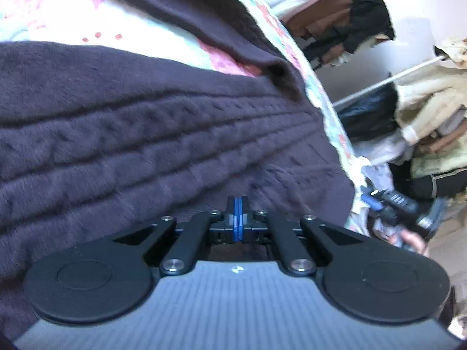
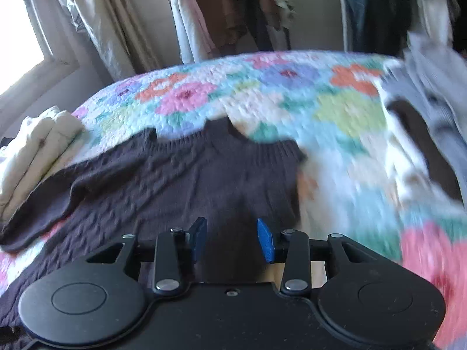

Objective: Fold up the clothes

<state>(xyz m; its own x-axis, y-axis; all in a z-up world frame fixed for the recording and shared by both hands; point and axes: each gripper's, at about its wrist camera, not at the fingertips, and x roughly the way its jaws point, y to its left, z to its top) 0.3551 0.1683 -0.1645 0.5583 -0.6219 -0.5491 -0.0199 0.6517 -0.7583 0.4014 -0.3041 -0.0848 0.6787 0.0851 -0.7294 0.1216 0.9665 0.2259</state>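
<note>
A dark purple cable-knit sweater (image 2: 181,180) lies spread on a floral quilt (image 2: 292,96), neck towards the far side and one sleeve out to the left. My right gripper (image 2: 232,230) is open just above the sweater's near part, with nothing between its blue pads (image 2: 266,242). In the left wrist view the same sweater (image 1: 131,134) fills the frame. My left gripper (image 1: 237,204) is shut, blue pads together, close over the knit; I cannot tell if any fabric is pinched. My right gripper also shows in that view (image 1: 394,207).
A folded cream garment (image 2: 38,151) lies at the quilt's left edge. Grey and brown clothes (image 2: 432,122) are heaped at the right. Hanging clothes (image 2: 233,11) and a curtain (image 2: 96,20) stand behind the bed. Piles of clothes (image 1: 432,122) lie on the floor.
</note>
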